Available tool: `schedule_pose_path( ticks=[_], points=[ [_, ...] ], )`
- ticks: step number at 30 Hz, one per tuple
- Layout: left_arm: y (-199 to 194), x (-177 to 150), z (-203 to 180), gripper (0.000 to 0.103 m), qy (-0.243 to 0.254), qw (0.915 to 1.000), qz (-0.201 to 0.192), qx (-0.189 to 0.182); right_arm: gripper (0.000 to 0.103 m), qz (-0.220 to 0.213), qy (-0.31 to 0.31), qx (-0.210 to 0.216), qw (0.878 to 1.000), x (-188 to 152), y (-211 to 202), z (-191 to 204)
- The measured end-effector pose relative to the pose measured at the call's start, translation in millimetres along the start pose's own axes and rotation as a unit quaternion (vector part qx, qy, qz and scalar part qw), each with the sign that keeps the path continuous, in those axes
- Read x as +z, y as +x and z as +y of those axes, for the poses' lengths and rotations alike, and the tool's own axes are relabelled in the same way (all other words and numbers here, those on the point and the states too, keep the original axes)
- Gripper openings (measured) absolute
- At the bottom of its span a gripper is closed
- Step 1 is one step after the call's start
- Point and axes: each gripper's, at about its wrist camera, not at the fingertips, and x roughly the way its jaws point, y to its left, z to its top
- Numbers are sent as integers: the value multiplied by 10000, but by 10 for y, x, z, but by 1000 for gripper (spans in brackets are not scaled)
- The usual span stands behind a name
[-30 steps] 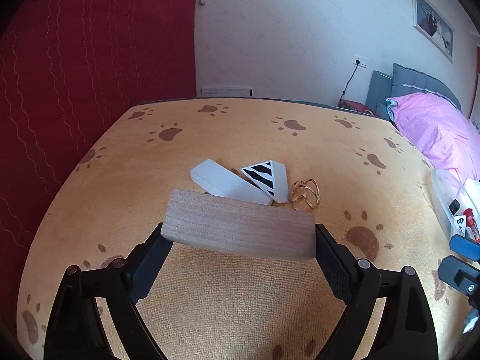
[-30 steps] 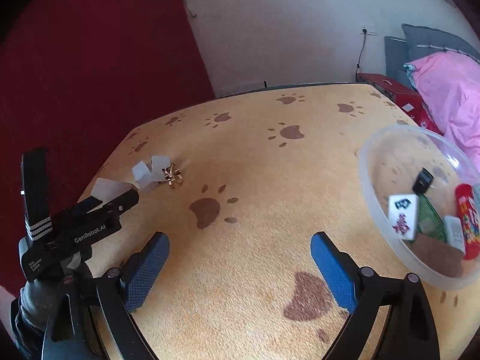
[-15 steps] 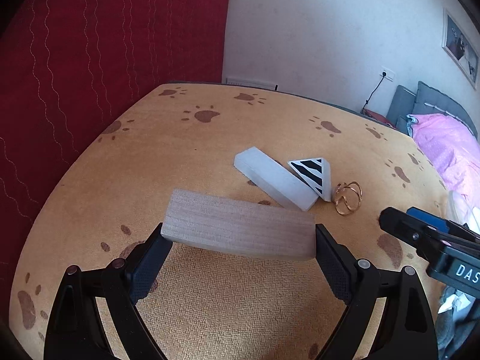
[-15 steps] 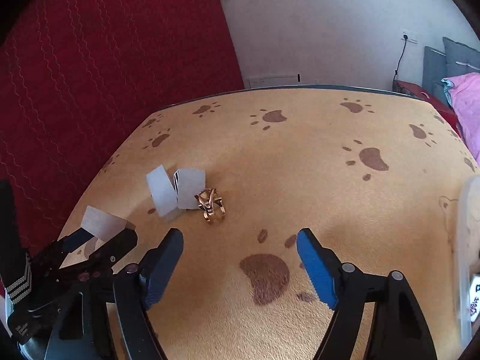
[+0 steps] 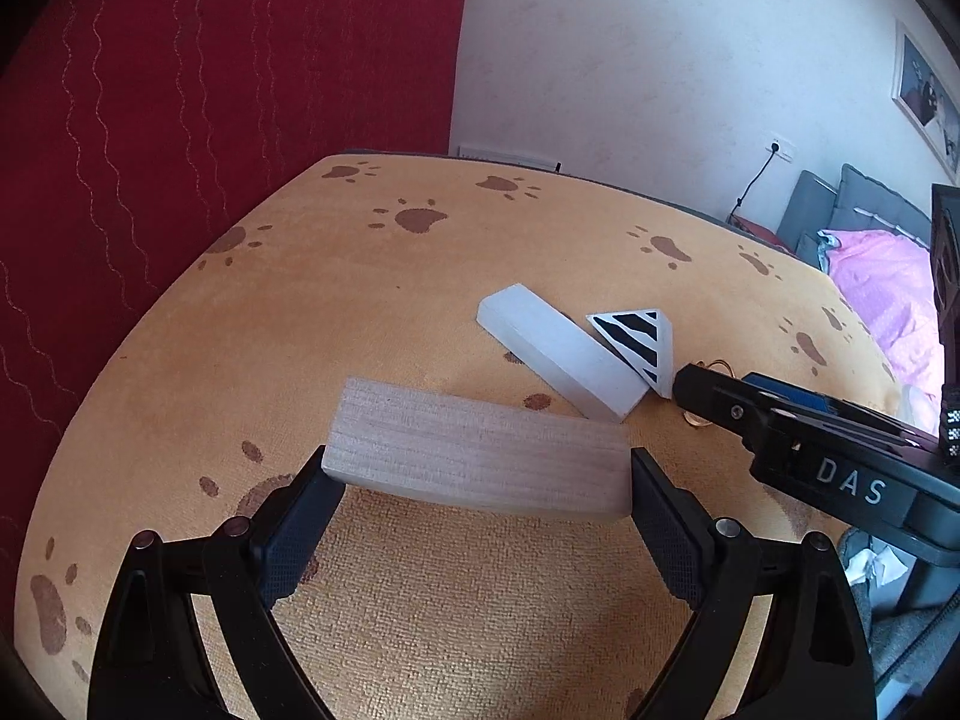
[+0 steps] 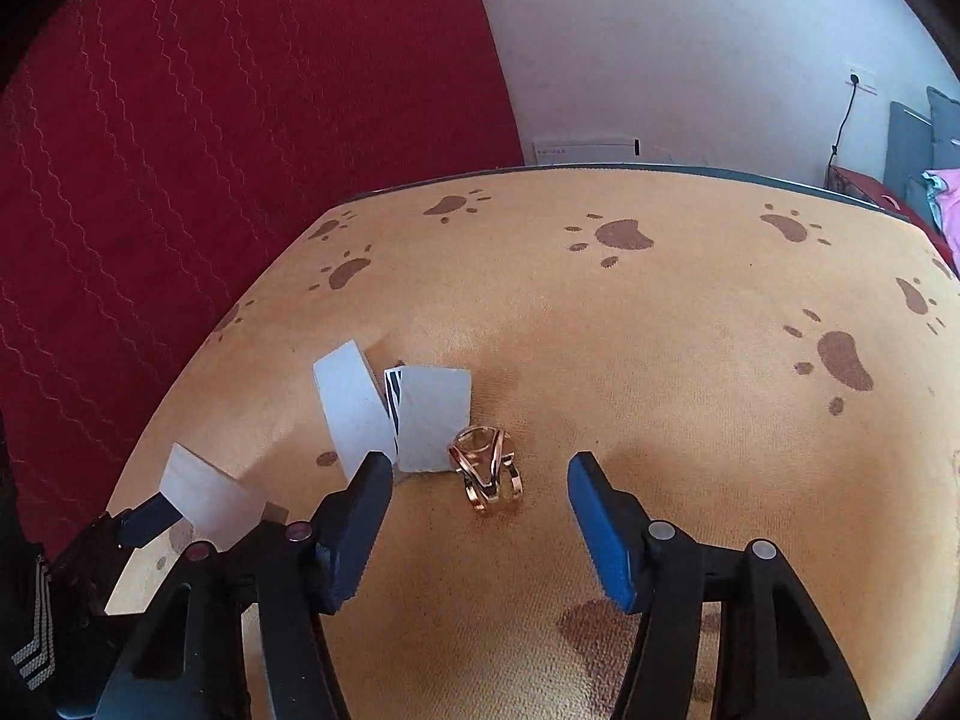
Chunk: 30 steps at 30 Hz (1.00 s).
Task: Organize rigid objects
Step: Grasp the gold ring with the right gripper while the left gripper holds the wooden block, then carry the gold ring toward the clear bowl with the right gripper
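My left gripper [image 5: 480, 480] is shut on a pale wooden block [image 5: 474, 461], held by its two ends above the cloth; the block also shows in the right wrist view [image 6: 207, 498]. My right gripper [image 6: 477, 489] is open, its blue fingers either side of a gold ring-shaped clip [image 6: 487, 469] lying on the cloth. Just left of the clip lie a white bar [image 6: 354, 411] and a white wedge with black stripes [image 6: 429, 417]. In the left wrist view the bar [image 5: 558, 351] and wedge [image 5: 639, 339] lie ahead, and the right gripper body [image 5: 810, 450] hides most of the clip.
An orange cloth with brown paw prints [image 6: 690, 324] covers the table. A red curtain [image 6: 210, 120] hangs at the left, a white wall behind. A bed with a pink cover [image 5: 888, 288] stands at the far right.
The right gripper has swung left from the clear bowl to the gold clip, which now lies between its open fingers. The left gripper has kept hold of the wooden block and turned a little left.
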Motion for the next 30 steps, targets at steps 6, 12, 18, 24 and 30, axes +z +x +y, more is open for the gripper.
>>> schedule_pose_path(
  ticks=[6, 12, 18, 24, 30],
  points=[
    [18, -5, -3, 93, 5, 10000, 50, -3, 49, 94, 34, 4, 9999, 25, 129, -11],
    [30, -10, -22, 93, 55, 10000, 75, -1, 39, 83, -14, 43, 10000, 39, 149, 2],
    [30, -10, -19, 93, 58, 10000, 70, -7, 28, 100, -21, -5, 9999, 12, 135, -3],
    [13, -12, -59, 93, 119, 9999, 36, -32, 28, 50, 73, -66, 9999, -53, 37, -26],
    [-17, -30, -87, 93, 174, 9998, 4, -69, 28, -44, 158, -169, 9997, -148, -107, -70]
  ],
)
